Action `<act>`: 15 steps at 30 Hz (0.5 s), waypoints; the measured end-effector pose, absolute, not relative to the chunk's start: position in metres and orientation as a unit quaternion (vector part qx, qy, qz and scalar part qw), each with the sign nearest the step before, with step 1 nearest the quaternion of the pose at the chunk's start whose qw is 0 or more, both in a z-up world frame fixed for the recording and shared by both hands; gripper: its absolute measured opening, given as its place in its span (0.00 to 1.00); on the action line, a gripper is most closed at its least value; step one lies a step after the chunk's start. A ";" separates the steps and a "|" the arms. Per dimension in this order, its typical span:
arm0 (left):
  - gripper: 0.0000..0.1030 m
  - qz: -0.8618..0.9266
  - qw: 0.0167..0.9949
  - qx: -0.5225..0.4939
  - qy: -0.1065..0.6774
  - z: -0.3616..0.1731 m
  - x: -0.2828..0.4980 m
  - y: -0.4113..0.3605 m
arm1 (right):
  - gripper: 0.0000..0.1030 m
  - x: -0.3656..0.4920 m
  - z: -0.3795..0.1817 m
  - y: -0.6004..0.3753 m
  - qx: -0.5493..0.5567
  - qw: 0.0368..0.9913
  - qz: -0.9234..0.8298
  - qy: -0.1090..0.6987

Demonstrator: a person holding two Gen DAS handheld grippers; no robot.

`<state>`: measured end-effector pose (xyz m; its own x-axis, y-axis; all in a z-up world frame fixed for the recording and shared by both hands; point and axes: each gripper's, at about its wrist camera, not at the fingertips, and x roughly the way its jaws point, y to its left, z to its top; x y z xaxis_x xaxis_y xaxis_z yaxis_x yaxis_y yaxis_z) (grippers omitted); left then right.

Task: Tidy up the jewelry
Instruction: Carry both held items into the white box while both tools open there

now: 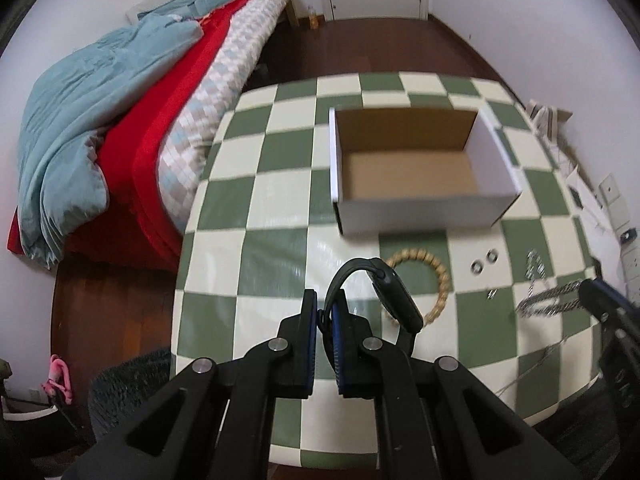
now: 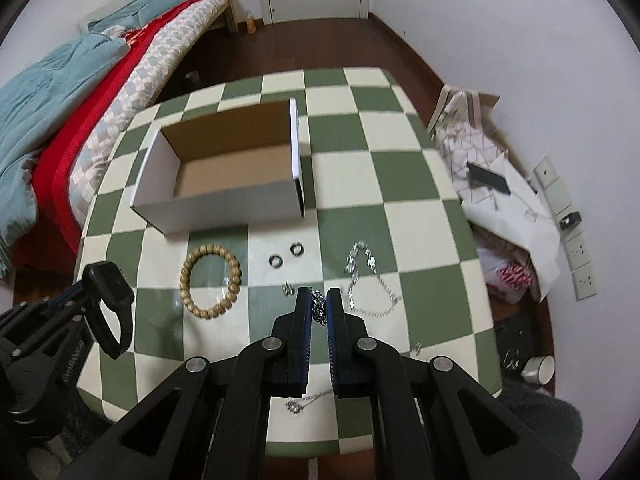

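- Nothing is stowed yet; the cardboard box (image 2: 224, 168) on the checkered worktop (image 2: 400, 216) sits empty
- Left claw (image 1: 327, 312) is clamped on the strap of a black smartwatch (image 1: 396, 296); right claw (image 2: 319, 308) pinches a silver chain (image 2: 318, 306), both clear of the worktop
- Left lying: wooden bead bracelet (image 2: 211, 282), two rings (image 2: 286, 254), a glittering silver necklace (image 2: 368, 280)

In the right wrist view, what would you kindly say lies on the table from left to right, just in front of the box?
Black watch held off the table, wooden bead bracelet, two rings, silver necklace.
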<state>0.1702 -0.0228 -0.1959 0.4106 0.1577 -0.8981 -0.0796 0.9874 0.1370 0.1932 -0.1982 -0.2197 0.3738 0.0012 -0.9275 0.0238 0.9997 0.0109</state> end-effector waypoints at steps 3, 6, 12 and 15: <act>0.04 0.068 0.848 0.029 0.525 -0.182 0.176 -0.021 | 0.07 0.196 -0.210 -0.198 0.011 0.834 -0.007 0.551; 0.04 0.065 0.856 0.018 0.512 -0.166 0.183 -0.020 | 0.07 0.200 -0.198 -0.197 0.011 0.842 -0.005 0.540; 0.04 0.059 0.869 -0.001 0.492 -0.141 0.204 -0.018 | 0.07 0.215 -0.168 -0.191 0.009 0.859 0.003 0.512; 0.04 0.056 0.874 -0.006 0.484 -0.130 0.218 -0.018 | 0.07 0.228 -0.154 -0.189 0.014 0.866 0.008 0.499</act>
<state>0.2181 -0.0181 -0.1301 0.5261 0.0915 -0.8455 -0.1034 0.9937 0.0432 0.2276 -0.1886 -0.1538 0.5018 0.0275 -0.8646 0.0008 0.9995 0.0323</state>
